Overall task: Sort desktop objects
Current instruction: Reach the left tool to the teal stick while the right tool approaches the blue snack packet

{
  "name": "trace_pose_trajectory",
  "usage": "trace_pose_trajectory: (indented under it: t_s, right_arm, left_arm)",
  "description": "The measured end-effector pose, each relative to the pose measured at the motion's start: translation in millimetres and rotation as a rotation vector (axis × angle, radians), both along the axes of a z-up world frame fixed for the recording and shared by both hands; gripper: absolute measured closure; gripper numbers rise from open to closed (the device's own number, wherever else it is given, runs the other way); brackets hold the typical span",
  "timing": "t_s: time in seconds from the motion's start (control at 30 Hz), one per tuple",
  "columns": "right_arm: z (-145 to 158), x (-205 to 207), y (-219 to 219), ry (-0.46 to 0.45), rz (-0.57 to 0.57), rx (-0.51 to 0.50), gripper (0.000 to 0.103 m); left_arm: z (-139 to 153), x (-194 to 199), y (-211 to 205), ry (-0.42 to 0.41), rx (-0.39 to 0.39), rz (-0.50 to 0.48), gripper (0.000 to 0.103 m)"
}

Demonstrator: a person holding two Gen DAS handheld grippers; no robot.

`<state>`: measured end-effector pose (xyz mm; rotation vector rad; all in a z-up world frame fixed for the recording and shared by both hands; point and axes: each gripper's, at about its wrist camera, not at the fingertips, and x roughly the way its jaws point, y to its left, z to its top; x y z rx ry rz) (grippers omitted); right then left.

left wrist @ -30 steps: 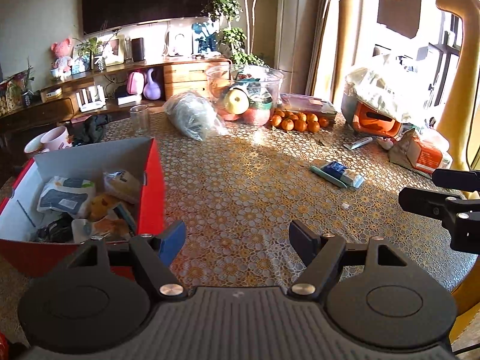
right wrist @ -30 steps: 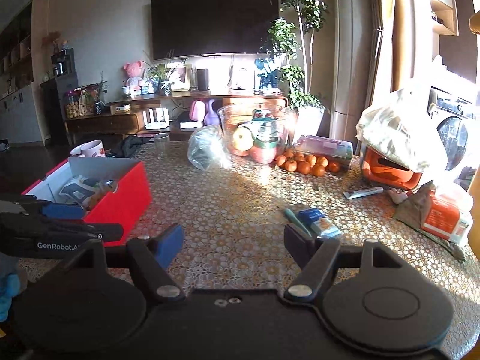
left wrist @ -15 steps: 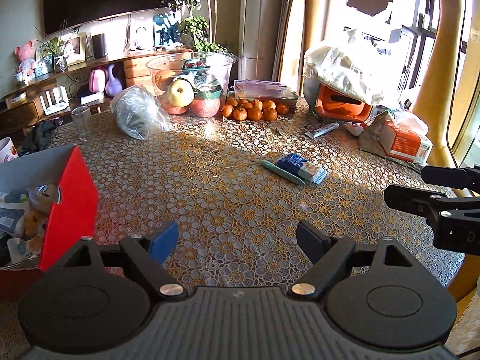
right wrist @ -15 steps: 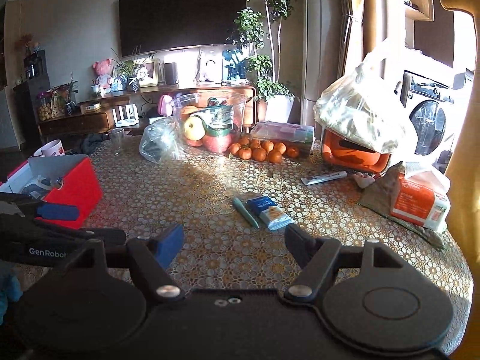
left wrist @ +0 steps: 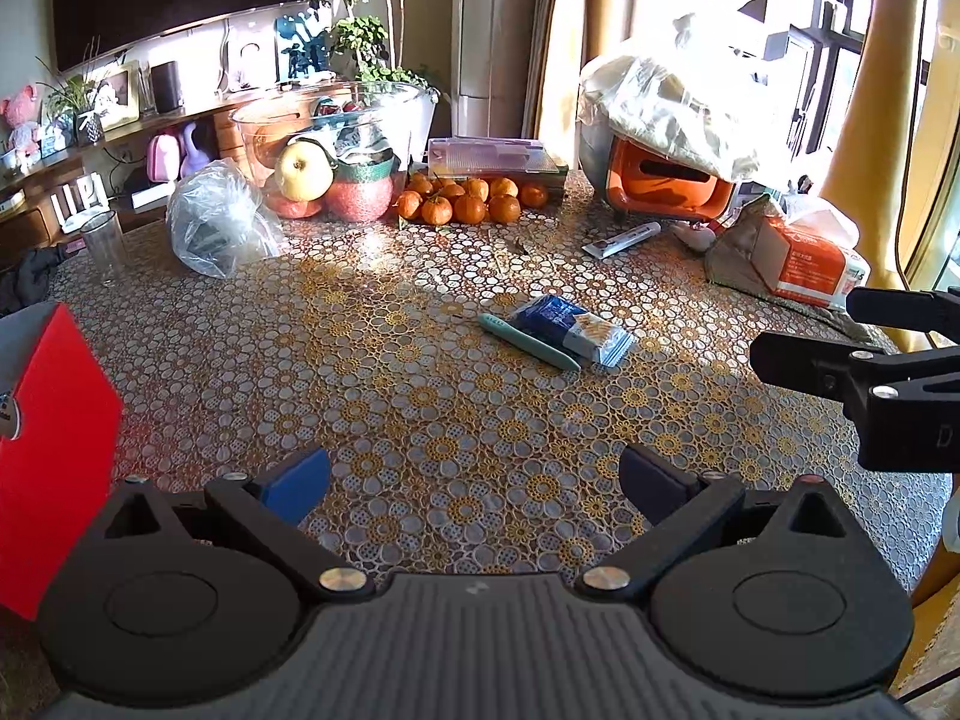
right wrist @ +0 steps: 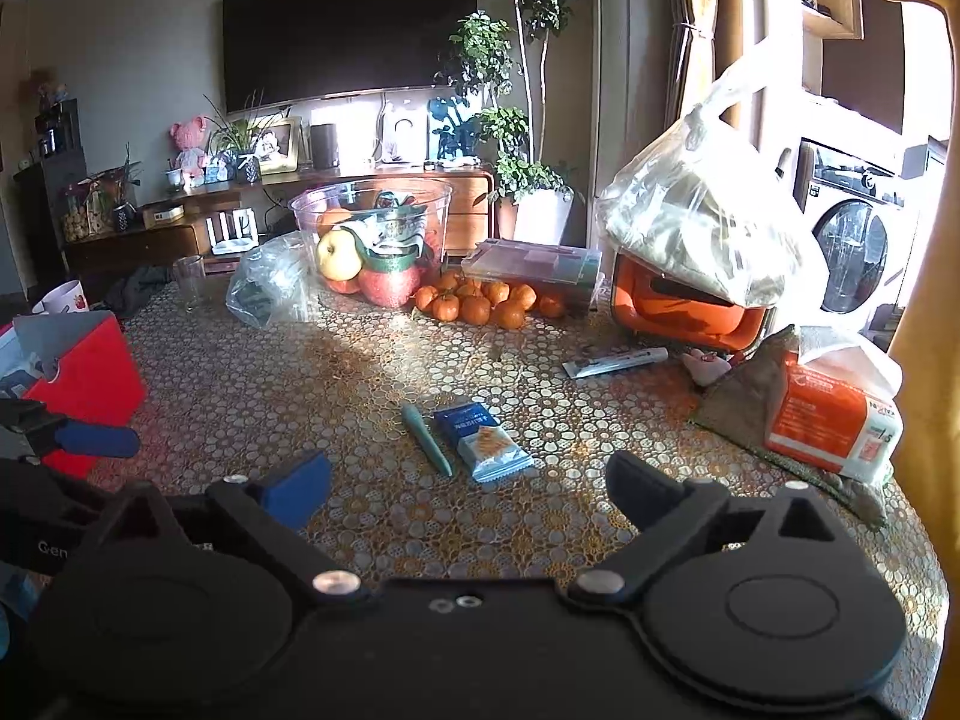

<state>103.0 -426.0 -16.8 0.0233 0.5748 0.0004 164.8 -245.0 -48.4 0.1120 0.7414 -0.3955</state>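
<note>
Right wrist view: both tools hover over the patterned table (right wrist: 252, 372), holding nothing.
Red box (right wrist: 90, 378) far left; left gripper (left wrist: 474, 477) and right gripper (right wrist: 468, 474) both spread wide; teal pen (right wrist: 426, 439) lies just beside the blue snack packet (right wrist: 483, 435), ahead.

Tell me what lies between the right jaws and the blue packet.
Only bare tablecloth. In the right wrist view, the open right gripper sits just short of the packet, with the teal pen beside it.
</note>
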Motion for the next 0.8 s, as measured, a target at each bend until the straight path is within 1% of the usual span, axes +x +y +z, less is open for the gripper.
trace_pose_trajectory:
  t_s: [0.27, 0.43, 0.67, 0.73, 0.8]
  right_arm:
    - [-26, 36, -21, 0.059, -0.008, -0.014, 0.004]
    - [-43, 58, -35, 0.092, -0.002, -0.021, 0.006]
    - [-58, 89, -51, 0.122, 0.023, -0.018, 0.009]
    - [-64, 97, -53, 0.139, 0.028, -0.004, 0.011]
    - [-69, 105, -53, 0.149, 0.04, 0.005, 0.014]
  left_arm:
    - [-19, 28, -21, 0.006, -0.001, 0.006, 0.0]
    - [-35, 47, -37, 0.01, 0.015, 0.005, 0.0]
    - [-57, 66, -60, -0.043, 0.061, -0.021, 0.0]
    - [-64, 71, -67, -0.049, 0.066, -0.022, 0.0]
    - [-69, 75, -74, -0.072, 0.084, -0.02, 0.0]
